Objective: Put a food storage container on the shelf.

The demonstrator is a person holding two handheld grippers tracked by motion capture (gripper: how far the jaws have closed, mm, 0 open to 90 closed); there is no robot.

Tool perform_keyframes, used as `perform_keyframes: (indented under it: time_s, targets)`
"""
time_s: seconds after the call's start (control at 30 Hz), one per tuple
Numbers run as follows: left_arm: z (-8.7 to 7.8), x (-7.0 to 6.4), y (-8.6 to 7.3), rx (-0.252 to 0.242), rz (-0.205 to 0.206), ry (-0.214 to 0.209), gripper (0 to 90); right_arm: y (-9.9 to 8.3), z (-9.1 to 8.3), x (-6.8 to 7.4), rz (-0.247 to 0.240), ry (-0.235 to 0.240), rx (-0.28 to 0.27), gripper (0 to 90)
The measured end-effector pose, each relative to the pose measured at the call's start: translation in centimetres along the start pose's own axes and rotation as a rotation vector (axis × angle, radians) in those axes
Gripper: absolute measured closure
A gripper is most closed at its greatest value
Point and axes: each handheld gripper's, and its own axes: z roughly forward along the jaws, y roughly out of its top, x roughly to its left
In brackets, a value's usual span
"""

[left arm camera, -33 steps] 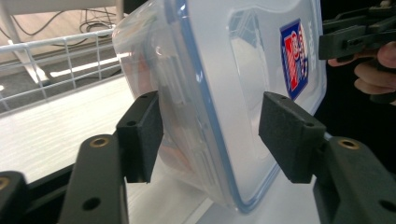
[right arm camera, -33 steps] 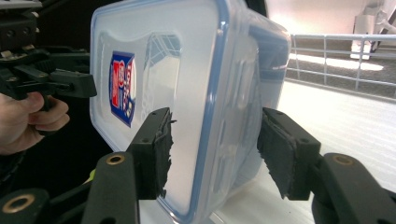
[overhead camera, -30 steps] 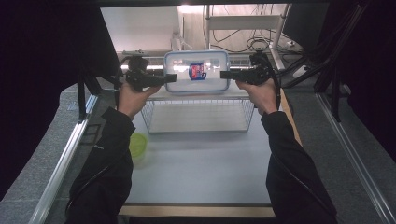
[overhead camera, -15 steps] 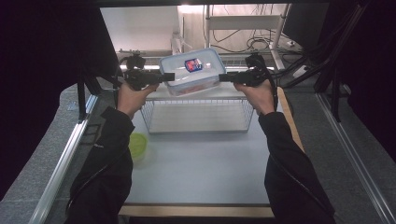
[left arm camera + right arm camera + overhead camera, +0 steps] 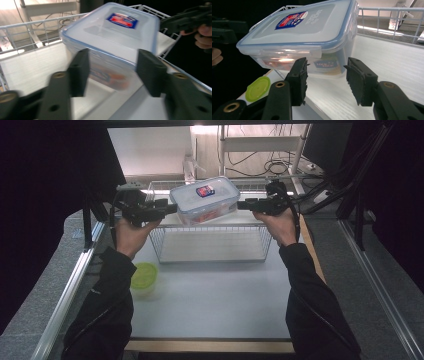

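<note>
Clear plastic with a blue-edged lid, the box (image 5: 205,200) hangs tilted between the two claws in the high view, above the far part of a wire basket (image 5: 215,237). Left claw (image 5: 170,209) meets the box's left end and right claw (image 5: 242,205) its right end, each held in a hand, with dark sleeves running back toward the near edge. Nearer the person than the left claw, beside the left forearm, a green lid (image 5: 143,274) sits on the pale surface (image 5: 215,305).

From the left gripper view, the left claw (image 5: 112,72) has its jaws apart, one to each side of the box's (image 5: 110,37) near wall. They look close to the wall, but blur keeps me from telling whether they touch it. Beyond the box the right claw (image 5: 172,23) shows with fingers (image 5: 203,37) wrapped on its handle, and the basket (image 5: 30,27) rim runs behind.

From the right gripper view, the right claw (image 5: 325,77) also stands apart, its pads just under the box's (image 5: 304,32) near corner, not gripping it. The box sits tilted, its red and blue label facing up. Down to the left of the claw lies the green lid (image 5: 258,88), and basket wires (image 5: 392,15) cross behind the box.
</note>
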Motion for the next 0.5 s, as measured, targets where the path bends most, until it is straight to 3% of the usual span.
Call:
perform_keyframes:
  time_s: [0.1,0.23,0.5]
  targets:
    - [0.0,-0.9,-1.2,0.020,0.017,-0.038,70.1,-0.3,-0.3,0.1,-0.009,0.008,-0.005,54.3]
    - [1.2,-1.7,-2.2,0.061,0.040,-0.084,82.4,-0.7,-0.4,0.4,-0.017,0.022,-0.005,59.6]
    - [3.2,-1.1,-2.0,0.088,0.045,-0.056,86.2,-1.2,0.1,1.1,-0.062,0.022,0.034,69.0]
